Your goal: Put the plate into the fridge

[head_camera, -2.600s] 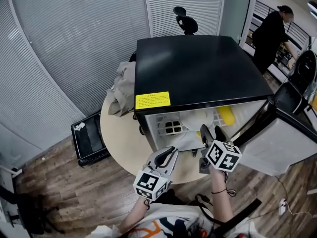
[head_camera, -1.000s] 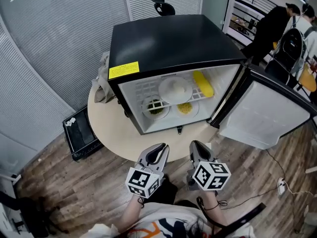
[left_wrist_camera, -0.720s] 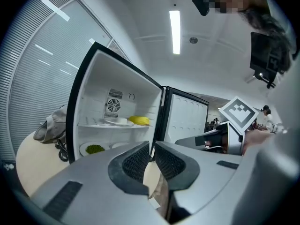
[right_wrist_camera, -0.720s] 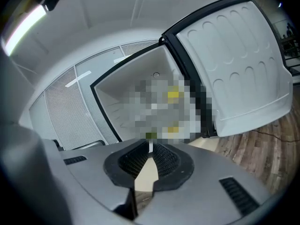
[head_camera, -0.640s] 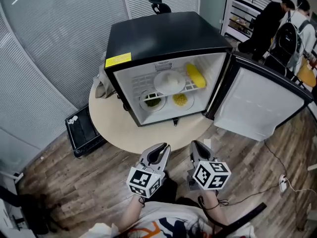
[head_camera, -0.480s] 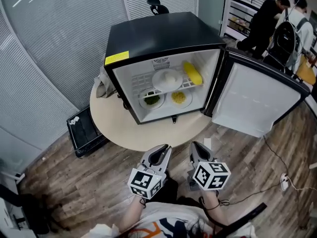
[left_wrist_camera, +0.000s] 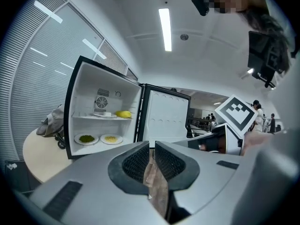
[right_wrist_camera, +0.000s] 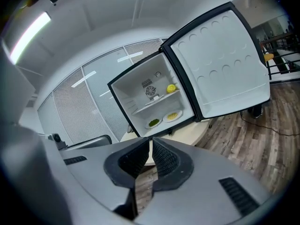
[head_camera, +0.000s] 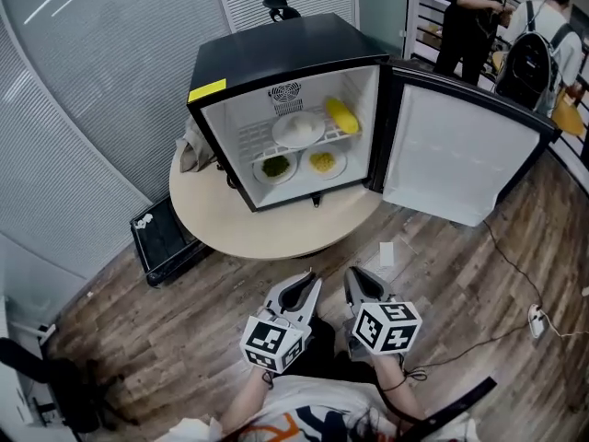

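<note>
The small black fridge (head_camera: 276, 58) stands open on a round table. A white plate (head_camera: 297, 129) lies on its wire shelf beside a yellow item (head_camera: 341, 115). Below them sit a plate of green food (head_camera: 275, 167) and a plate of yellow food (head_camera: 323, 162). Both grippers hang low near my body, well back from the fridge. My left gripper (head_camera: 308, 288) is shut and empty; its view shows the fridge (left_wrist_camera: 103, 116) over the closed jaws. My right gripper (head_camera: 355, 284) is shut and empty too, with the fridge (right_wrist_camera: 154, 102) ahead of it.
The fridge door (head_camera: 460, 150) swings wide to the right. A beige round table (head_camera: 276, 233) carries the fridge, with a cloth (head_camera: 191, 145) beside it. A black box (head_camera: 166, 242) lies on the wood floor at left. A cable (head_camera: 538, 319) runs at right. People (head_camera: 474, 12) stand at the back right.
Both grippers have drawn back from the fridge opening to low near my body. The fridge now looks farther off, its door wider open. Both jaws stay shut and empty.
</note>
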The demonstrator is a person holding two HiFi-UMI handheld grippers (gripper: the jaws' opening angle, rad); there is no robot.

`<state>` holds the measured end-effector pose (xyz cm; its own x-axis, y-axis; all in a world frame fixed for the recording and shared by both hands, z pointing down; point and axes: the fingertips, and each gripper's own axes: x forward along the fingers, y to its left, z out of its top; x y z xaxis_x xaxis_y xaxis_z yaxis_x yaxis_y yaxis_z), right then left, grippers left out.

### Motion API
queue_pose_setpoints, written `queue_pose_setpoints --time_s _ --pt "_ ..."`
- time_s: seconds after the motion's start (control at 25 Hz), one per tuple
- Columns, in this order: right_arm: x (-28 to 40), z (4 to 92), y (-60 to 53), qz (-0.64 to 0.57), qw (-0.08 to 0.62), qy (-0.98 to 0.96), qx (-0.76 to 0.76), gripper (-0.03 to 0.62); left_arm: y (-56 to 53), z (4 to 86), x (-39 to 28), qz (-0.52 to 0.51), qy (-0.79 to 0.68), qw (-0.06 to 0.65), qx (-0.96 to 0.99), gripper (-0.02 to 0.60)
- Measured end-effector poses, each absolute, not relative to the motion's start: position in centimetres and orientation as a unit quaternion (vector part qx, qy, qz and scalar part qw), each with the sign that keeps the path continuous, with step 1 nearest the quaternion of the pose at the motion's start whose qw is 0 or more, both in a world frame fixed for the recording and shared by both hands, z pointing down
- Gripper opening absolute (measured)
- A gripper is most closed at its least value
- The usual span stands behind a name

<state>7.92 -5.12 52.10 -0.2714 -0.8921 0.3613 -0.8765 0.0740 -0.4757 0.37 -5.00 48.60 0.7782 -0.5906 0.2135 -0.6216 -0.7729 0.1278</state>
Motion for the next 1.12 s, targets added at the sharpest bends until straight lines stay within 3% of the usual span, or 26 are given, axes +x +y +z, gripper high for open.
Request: queue_pose_setpoints --time_s 0.76,1.12 --pt "5.8 51.6 -1.4 -0.311 0.021 0.737 -0.600 0.032 0.0 48.0 -1.0 0.090 -0.308 0.084 0.943 0.048" --pt "0.9 51.2 0.4 -0.318 0.022 0.734 -0.600 0.029 1.7 47.3 -5.0 0.081 -0.292 0.084 0.949 0.048"
